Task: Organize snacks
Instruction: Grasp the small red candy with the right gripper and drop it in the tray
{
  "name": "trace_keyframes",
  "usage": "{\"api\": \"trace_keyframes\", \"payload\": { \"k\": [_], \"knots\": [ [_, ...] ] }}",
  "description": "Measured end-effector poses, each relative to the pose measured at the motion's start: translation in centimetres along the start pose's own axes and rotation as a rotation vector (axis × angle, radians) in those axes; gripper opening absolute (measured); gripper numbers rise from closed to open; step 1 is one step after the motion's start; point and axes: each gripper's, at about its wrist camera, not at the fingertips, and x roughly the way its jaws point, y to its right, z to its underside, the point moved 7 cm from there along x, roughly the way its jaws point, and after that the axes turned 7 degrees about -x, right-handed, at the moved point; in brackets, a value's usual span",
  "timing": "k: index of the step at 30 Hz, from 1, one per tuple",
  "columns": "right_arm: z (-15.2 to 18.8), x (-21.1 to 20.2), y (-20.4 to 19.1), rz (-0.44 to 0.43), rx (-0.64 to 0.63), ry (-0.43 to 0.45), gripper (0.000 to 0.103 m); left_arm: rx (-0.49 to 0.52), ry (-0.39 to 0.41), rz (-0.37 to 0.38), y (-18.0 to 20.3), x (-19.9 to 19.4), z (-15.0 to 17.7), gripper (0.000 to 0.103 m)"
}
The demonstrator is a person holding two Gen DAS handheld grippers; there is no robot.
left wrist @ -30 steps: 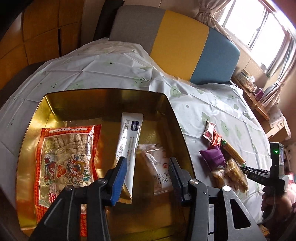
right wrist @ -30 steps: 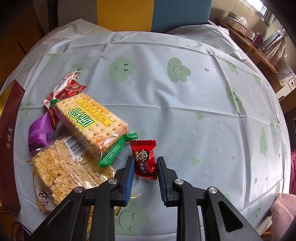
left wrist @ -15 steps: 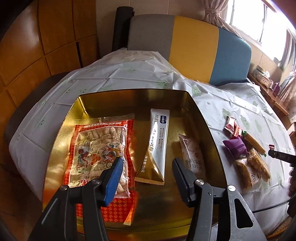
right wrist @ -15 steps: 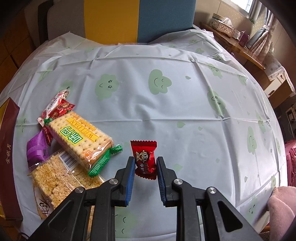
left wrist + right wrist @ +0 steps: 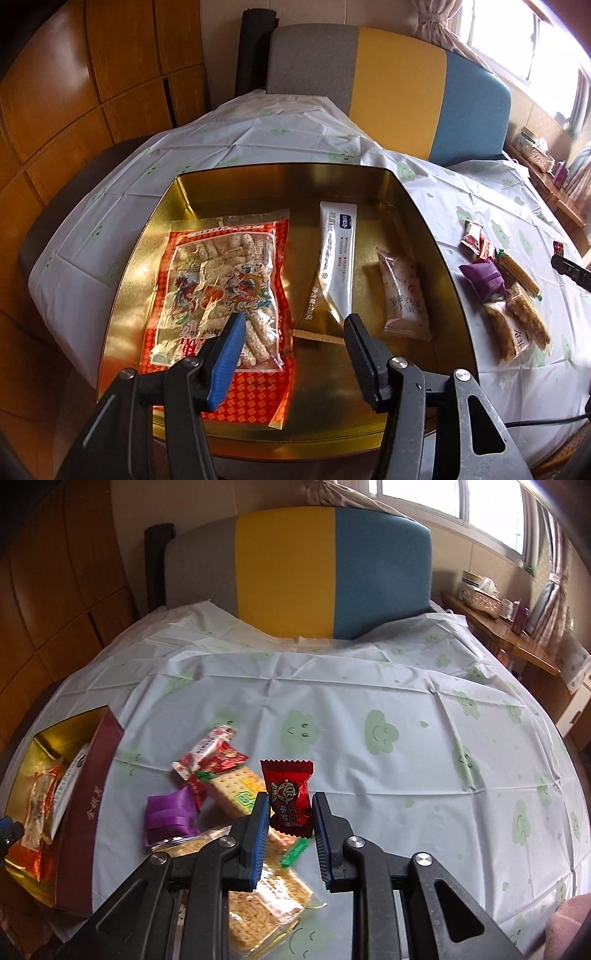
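Note:
My right gripper point(image 5: 290, 805) is shut on a small red candy packet point(image 5: 289, 797), held above the snack pile on the table. Below it lie a cracker pack with green ends point(image 5: 236, 788), a purple packet point(image 5: 170, 814), red-and-white wrappers point(image 5: 210, 753) and a rice-crisp bag point(image 5: 266, 904). My left gripper point(image 5: 293, 332) hangs open over the gold tin point(image 5: 428, 236), nothing between its fingers. In the tin lie a large red-edged bag of puffed sticks point(image 5: 221, 295), a long white sachet point(image 5: 338, 254) and a pale pink packet point(image 5: 404, 295). The right gripper's tip point(image 5: 570, 267) shows at the left view's right edge.
The tin's maroon side wall point(image 5: 88, 805) stands left of the snack pile. A grey, yellow and blue chair back point(image 5: 332, 572) rises behind the table. The cloud-print tablecloth point(image 5: 406, 757) spreads to the right. A wooden shelf with boxes point(image 5: 498, 620) runs along the window wall.
My right gripper has lifted the red candy packet off the tablecloth and tilted up. The left gripper has drawn back from the tin, showing all its contents.

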Motion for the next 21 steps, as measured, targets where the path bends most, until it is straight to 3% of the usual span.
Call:
{"api": "trace_keyframes", "payload": {
  "k": [6,11,21],
  "knots": [
    [-0.1,-0.5,-3.7,-0.160,-0.075,0.018,0.023,-0.016,-0.011,-0.014,-0.8,0.2,0.5,0.056],
    [1.1,-0.7,-7.9,-0.318,-0.130,-0.033,0.023,-0.032,-0.012,-0.025,-1.5,0.3,0.5,0.056],
    [1.7,-4.2,-20.1,-0.524,-0.301,-0.030,0.023,-0.096,0.003,-0.051,-4.0,0.1,-0.1,0.056]
  ]
}}
